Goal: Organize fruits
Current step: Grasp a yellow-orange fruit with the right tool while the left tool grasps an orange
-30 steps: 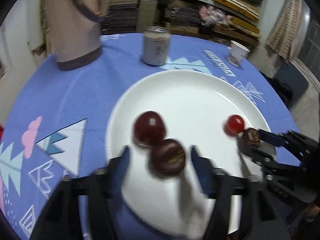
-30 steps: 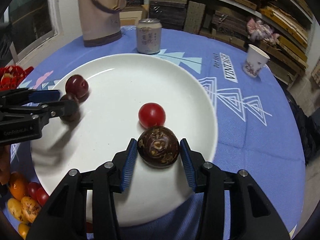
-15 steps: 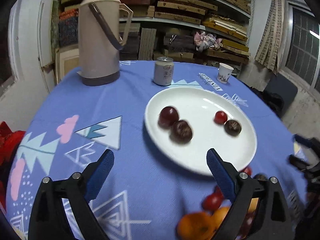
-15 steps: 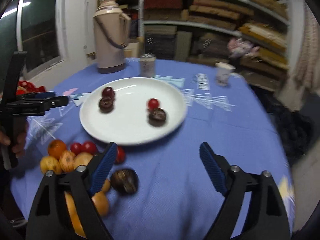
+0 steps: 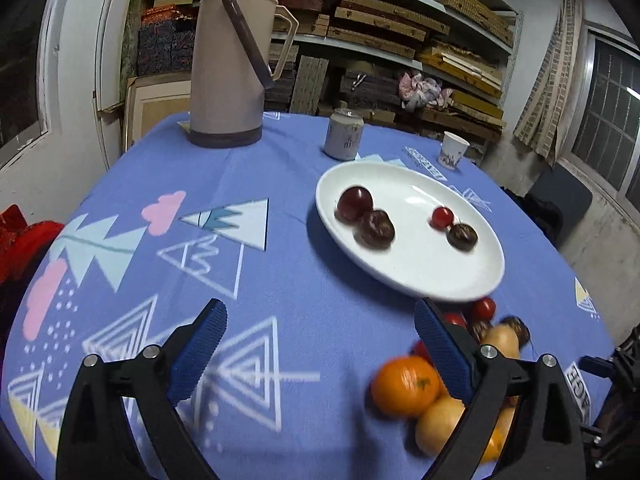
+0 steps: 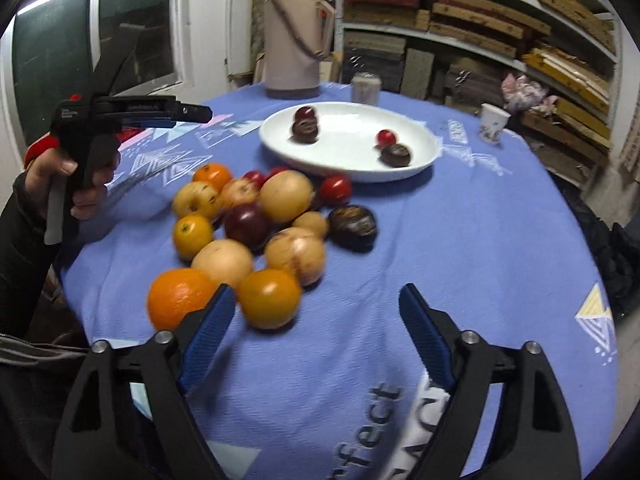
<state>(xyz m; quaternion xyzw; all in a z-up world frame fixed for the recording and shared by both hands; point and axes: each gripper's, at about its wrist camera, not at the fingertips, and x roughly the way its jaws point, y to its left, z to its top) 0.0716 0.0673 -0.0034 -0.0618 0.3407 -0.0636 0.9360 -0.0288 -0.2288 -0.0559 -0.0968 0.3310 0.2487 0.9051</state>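
Observation:
A white plate (image 5: pixel 420 276) (image 6: pixel 344 160) holds two dark plums, one small red fruit and a dark brown fruit (image 5: pixel 462 235). A pile of oranges, yellow fruits, red fruits and a dark brown fruit (image 6: pixel 353 222) lies on the blue cloth in front of the plate (image 6: pixel 248 224). My left gripper (image 5: pixel 320 354) is open and empty, pulled back over the cloth left of the pile. My right gripper (image 6: pixel 316 330) is open and empty, just in front of an orange-yellow fruit (image 6: pixel 270 298). The left gripper also shows in the right wrist view (image 6: pixel 176 114).
A beige thermos (image 5: pixel 230 60) stands at the table's back left, a drink can (image 5: pixel 343 139) behind the plate, and a paper cup (image 5: pixel 452 155) at the back right. Shelves of stacked boxes fill the wall behind. Something red (image 5: pixel 20 240) lies off the table's left edge.
Both grippers let go of their dark fruits on the plate, opened wide and pulled back well away from it. The fruit pile has come into view near both.

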